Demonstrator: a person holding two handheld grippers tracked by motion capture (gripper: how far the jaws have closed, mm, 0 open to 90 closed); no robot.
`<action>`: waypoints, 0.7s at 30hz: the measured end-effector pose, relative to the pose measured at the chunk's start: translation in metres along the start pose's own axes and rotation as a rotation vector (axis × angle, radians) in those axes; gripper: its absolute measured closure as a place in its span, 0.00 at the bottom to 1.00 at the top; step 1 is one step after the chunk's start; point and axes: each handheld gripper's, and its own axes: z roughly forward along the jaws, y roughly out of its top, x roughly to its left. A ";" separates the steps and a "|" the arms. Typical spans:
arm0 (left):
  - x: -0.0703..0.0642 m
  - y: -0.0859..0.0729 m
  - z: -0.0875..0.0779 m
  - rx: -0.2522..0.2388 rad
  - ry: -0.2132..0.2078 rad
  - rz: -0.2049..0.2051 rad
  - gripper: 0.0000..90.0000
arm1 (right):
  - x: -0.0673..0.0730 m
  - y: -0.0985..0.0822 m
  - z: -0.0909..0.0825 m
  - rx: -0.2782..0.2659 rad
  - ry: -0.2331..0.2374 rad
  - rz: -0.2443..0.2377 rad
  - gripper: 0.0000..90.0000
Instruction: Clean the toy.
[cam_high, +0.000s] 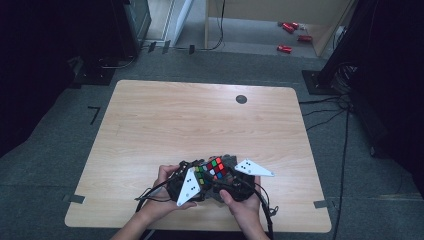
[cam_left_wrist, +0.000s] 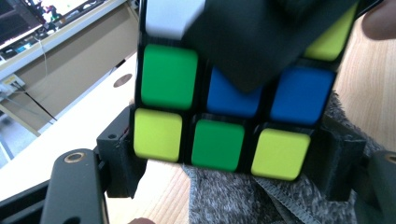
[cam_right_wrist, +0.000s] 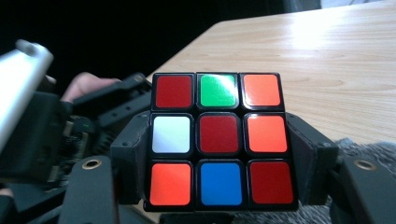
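Both tongs (cam_right_wrist: 219, 196) (cam_left_wrist: 233, 186) clasp the puzzle cube (cam_right_wrist: 219, 140) above the table (cam_high: 200, 120).

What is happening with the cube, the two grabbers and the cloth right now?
Puzzle cube: scrambled, held off the table between both grippers.
Right gripper: jaws against the cube's sides.
Left gripper: jaws beside the cube's bottom row.
Grey cloth: crumpled under the cube.

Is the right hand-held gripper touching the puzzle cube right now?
Touching. In the right gripper view, the right hand-held gripper has both black jaws pressed flush against opposite sides of the puzzle cube, with no gap visible.
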 end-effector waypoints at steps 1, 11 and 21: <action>0.000 0.000 -0.001 -0.020 0.001 -0.004 0.29 | 0.000 0.000 0.000 -0.001 0.014 0.006 0.38; 0.001 0.000 -0.004 -0.085 0.018 0.014 0.31 | -0.006 0.001 0.000 -0.001 0.115 0.088 0.38; 0.000 0.001 -0.005 -0.075 0.002 0.018 0.35 | -0.020 0.000 0.004 0.031 0.192 0.199 0.38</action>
